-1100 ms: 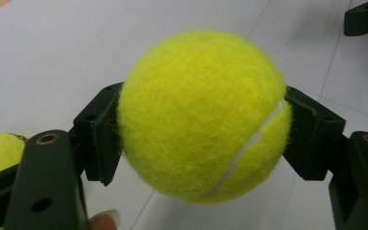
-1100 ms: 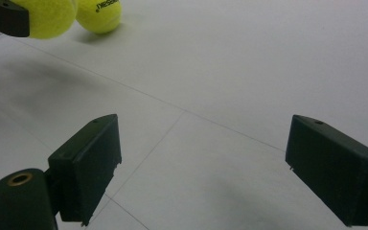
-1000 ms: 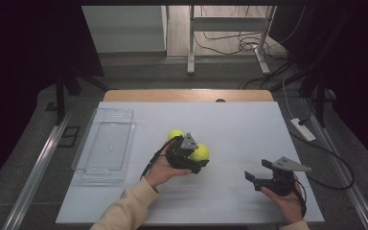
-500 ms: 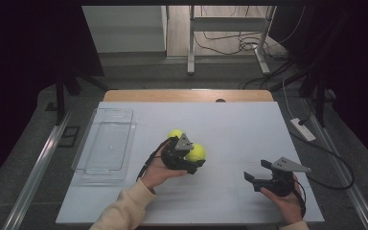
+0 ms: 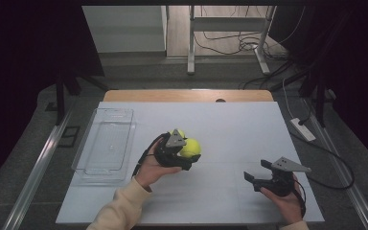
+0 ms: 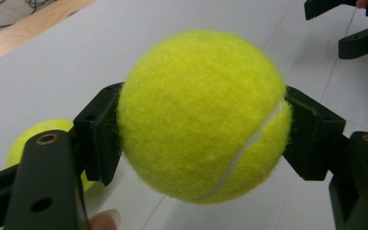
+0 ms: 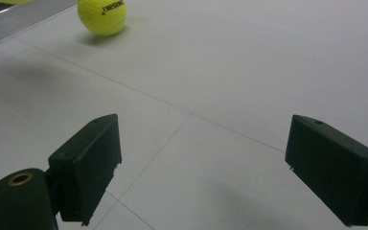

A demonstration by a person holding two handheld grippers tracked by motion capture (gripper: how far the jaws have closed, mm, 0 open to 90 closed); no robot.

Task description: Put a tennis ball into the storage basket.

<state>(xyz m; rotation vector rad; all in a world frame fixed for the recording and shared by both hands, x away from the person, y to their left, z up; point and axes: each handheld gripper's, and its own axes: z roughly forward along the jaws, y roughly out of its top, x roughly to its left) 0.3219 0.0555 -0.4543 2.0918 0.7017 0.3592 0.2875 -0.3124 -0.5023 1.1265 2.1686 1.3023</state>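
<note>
Counting two tennis balls (image 5: 190, 147), one tray (image 5: 106, 143).

left claw (image 5: 190, 154): black, grey three-cornered plate on top, brass-ringed screw holes, black cable. right claw (image 5: 255, 171): same build. cream sleeve (image 5: 120, 211) on left forearm.

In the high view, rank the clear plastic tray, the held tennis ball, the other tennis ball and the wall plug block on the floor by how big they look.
1. Clear plastic tray, by far the largest.
2. Held tennis ball, clamped in the left gripper.
3. Power strip on the floor, unsure: it lies farther from the camera.
The other tennis ball is mostly hidden, so unranked.
</note>
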